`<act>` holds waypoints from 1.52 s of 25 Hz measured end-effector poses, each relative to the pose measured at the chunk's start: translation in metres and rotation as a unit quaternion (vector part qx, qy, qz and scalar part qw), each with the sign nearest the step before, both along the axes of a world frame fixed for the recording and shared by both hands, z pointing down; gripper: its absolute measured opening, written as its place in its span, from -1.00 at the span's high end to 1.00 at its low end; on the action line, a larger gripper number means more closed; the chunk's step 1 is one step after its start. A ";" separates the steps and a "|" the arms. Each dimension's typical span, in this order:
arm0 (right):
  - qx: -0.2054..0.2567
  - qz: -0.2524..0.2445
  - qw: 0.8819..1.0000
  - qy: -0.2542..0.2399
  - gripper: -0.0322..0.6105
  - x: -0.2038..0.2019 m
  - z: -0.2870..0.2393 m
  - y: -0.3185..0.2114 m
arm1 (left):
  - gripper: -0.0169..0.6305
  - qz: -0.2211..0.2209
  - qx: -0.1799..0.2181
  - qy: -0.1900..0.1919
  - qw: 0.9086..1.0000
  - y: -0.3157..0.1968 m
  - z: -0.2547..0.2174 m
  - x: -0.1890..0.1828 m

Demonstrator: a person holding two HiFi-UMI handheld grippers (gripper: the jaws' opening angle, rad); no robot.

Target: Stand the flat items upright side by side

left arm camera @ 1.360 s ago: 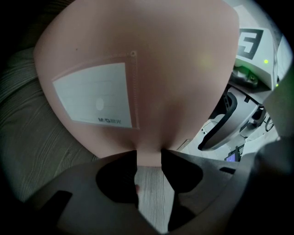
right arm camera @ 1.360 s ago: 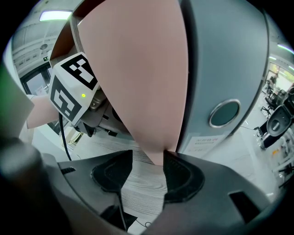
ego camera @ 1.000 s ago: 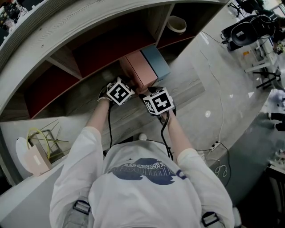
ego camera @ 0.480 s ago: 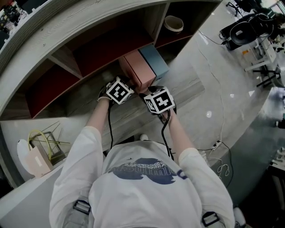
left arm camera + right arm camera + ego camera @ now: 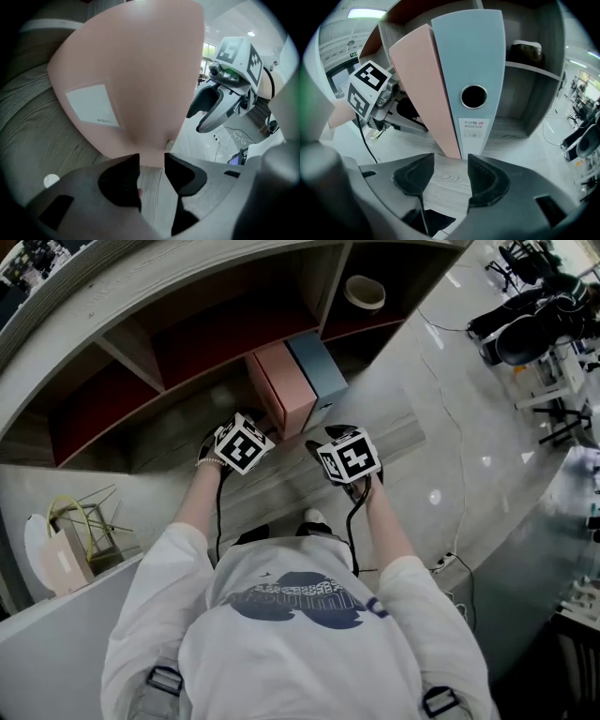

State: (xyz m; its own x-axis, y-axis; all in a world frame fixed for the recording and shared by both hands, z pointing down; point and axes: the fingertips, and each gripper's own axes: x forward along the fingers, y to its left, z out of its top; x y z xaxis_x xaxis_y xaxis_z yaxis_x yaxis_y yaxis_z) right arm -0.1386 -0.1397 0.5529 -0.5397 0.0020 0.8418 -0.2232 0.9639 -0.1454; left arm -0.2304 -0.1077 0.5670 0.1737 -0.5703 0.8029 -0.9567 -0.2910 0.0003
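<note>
in the head view, the pink binder and the blue binder are seen standing upright and touching, side by side on the wooden shelf board at the mouth of the shelf unit, long axes vertical. the jaws of the left gripper and the right gripper are largely hidden under their marker cubes, so nothing of their state can be read here. in the left gripper view, most of the frame is filled by the pink binder, its top is cut off by the upper edge, and the blue binder is wholly hidden behind it. a white label is shown low on the cover, its print too small to be read. the binder's foot is pinched between the half-closed jaws. in the right gripper view, both spines are faced. a finger hole is carried by the blue spine, with a small unreadable sticker below it. the right jaws are spread and have just been opening; nothing is held between them, and the binders stand just beyond the tips. the left gripper's jaws are cut off by the pink binder's edge.
</note>
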 end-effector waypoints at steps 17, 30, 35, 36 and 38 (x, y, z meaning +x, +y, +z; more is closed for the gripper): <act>0.075 -0.064 0.948 -0.303 0.57 0.045 -0.124 -0.019 | 0.83 -0.455 0.272 -0.067 0.845 0.089 -0.151 0.085; 0.176 -0.004 0.888 -0.424 0.90 0.111 -0.211 0.039 | 0.93 -0.445 0.394 -0.123 0.795 0.139 -0.229 0.151; 0.205 -0.015 0.864 -0.460 0.90 0.138 -0.244 0.056 | 0.93 -0.433 0.432 -0.132 0.780 0.144 -0.257 0.179; 0.210 -0.020 0.861 -0.462 0.90 0.142 -0.248 0.057 | 0.92 -0.433 0.439 -0.136 0.776 0.144 -0.262 0.183; 0.216 -0.026 0.858 -0.465 0.90 0.148 -0.252 0.056 | 0.93 -0.433 0.449 -0.147 0.767 0.144 -0.271 0.190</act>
State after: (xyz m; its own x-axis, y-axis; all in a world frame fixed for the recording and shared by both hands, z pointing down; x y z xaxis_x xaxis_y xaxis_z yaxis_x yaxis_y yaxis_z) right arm 0.0096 -0.0835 0.3014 -0.9873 -0.1569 -0.0243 -0.1588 0.9778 0.1365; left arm -0.0400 0.0367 0.2960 -0.6966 -0.7158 -0.0500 -0.7114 0.6980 -0.0819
